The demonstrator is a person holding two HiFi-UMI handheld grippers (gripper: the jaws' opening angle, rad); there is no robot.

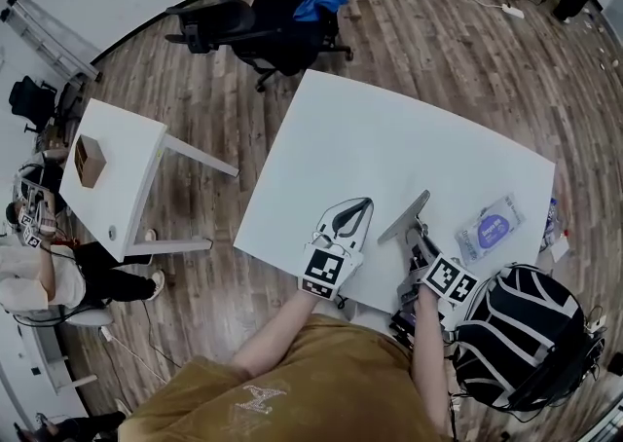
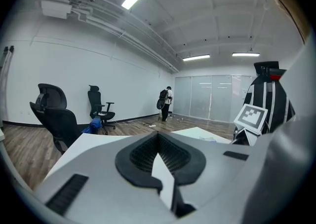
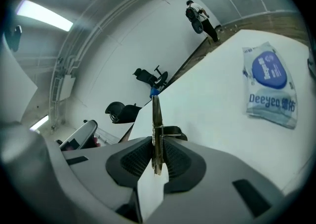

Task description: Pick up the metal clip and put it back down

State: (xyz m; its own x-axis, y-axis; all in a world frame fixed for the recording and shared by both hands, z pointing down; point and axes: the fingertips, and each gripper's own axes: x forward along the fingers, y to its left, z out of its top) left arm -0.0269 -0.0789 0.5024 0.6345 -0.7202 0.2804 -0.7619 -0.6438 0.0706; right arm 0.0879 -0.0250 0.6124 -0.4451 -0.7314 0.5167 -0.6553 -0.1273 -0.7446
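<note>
I wear a mustard short-sleeved T-shirt (image 1: 292,377) with a small pale logo on it. My left gripper (image 1: 363,206) and right gripper (image 1: 417,233) have smooth grey-white shells and black ribbed pads lining the fingers (image 2: 140,156). Each carries a black-and-white marker cube: left cube (image 1: 324,271), right cube (image 1: 450,280).

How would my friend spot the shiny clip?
Start at the big white table on the wooden floor and find the right gripper at its near edge. The metal clip is pinched edge-up between its jaws. It is thin and silvery, unlike the flat blue-and-white packet lying on the table beside it.
</note>
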